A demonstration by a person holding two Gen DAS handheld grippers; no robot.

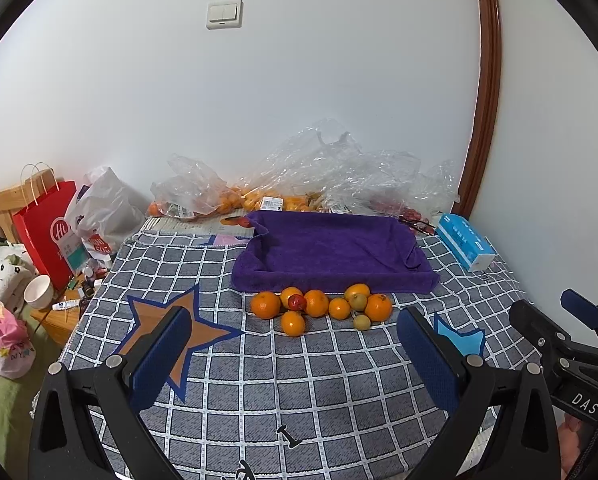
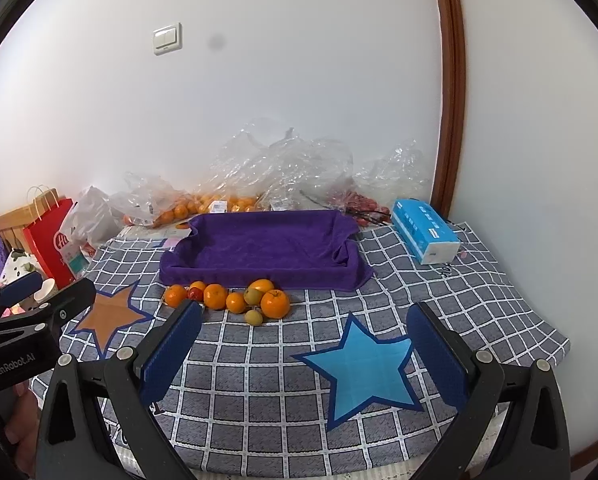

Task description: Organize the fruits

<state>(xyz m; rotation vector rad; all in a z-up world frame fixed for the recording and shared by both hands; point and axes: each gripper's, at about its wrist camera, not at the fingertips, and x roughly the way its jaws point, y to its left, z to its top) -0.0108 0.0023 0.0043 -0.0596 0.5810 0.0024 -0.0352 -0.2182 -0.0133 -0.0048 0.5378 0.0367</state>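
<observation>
Nothing is sorted yet: the fruit pile (image 1: 319, 306) sits mid-frame on the desk (image 1: 259, 380), touching the empty purple-lined tray (image 1: 331, 252). Left gripper (image 1: 295, 356) and right gripper (image 2: 305, 354) hang with fingers spread wide, empty (lower frame). Next, probably, reach forward and close on one fruit.

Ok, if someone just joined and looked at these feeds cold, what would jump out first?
Probably the deep purple towel-lined tray in the middle of the grey checked tablecloth, with a small cluster of loose oranges and smaller greenish fruits lying just in front of it. Behind the tray, a heap of crinkled clear plastic bags rests against the white wall. Nearest the cameras, the left gripper and right gripper both show open jaws, holding nothing.
</observation>
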